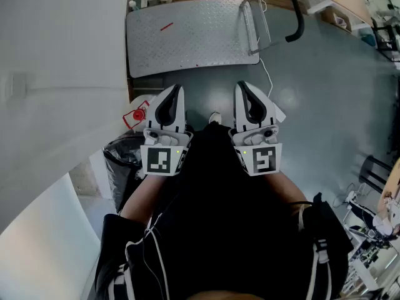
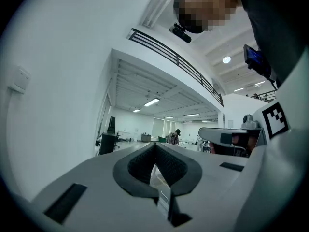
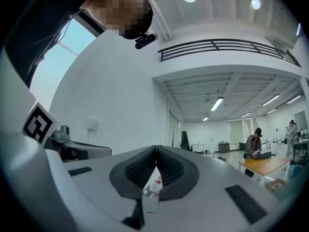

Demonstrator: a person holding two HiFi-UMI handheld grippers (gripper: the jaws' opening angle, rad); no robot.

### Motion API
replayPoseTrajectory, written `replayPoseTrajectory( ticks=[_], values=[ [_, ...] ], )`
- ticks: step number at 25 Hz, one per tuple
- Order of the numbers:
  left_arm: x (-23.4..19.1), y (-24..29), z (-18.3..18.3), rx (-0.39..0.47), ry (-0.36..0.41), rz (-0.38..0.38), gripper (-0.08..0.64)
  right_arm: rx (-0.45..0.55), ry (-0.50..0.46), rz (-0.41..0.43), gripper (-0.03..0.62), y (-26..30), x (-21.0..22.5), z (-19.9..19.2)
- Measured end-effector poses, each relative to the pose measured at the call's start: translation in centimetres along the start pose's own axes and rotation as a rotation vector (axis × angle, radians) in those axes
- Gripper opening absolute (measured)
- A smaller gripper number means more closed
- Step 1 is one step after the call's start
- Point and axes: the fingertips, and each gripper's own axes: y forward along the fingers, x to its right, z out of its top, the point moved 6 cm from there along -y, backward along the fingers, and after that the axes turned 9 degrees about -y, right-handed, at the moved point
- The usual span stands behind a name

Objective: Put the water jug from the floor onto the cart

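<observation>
1. Both grippers, left gripper (image 1: 177, 89) and right gripper (image 1: 241, 86), are held level side by side, fingers (image 2: 141, 164) clenched on nothing.
2. Red-capped water jug (image 1: 137, 112) apparently stands on the floor (image 1: 312, 105) just short of the cart (image 1: 187, 33), partly hidden behind the left gripper.
3. Recommended: release both sets of fingers first, crouch, take the jug from both sides, lift evenly.

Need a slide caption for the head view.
Both shut, left gripper and right gripper held level facing the platform cart; red-capped water jug at left.

no readable text, seemingly only coded squares (image 1: 159, 160) on left tongs (image 1: 177, 91) and right tongs (image 1: 242, 89)
</observation>
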Motion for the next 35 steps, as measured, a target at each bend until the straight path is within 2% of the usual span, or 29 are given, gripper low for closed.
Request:
replayPoseTrajectory(
  ticks=[6,11,24,27,29,35],
  values=[
    [0.9,-0.2,-0.5,-0.01,-0.004,0.013,0.018,0.004,-0.007,0.016,0.018,-0.7,0.5,0.1],
    [1.3,-0.7,-0.7,0.001,-0.042,0.038,0.018,0.023,-0.003,0.026,0.02,-1.9,1.1,0.0],
    [2.3,-4.0,-2.5,-0.014,0.018,0.25,0.018,0.086,0.115,0.074,0.02,-6.4,4.6,-1.6],
    [2.5,-4.6,-3.3,-0.018,0.032,0.284,0.018,0.126,0.12,0.064,0.02,-7.5,5.4,-2.0],
    [2.5,-5.0,-4.0,-0.028,0.03,0.306,0.018,0.119,0.113,0.064,0.02,-7.8,5.7,-2.9],
    [2.5,-4.3,-5.1,-0.067,0.036,0.287,0.018,0.113,0.061,0.035,0.02,-7.8,6.8,-3.7]
  ],
)
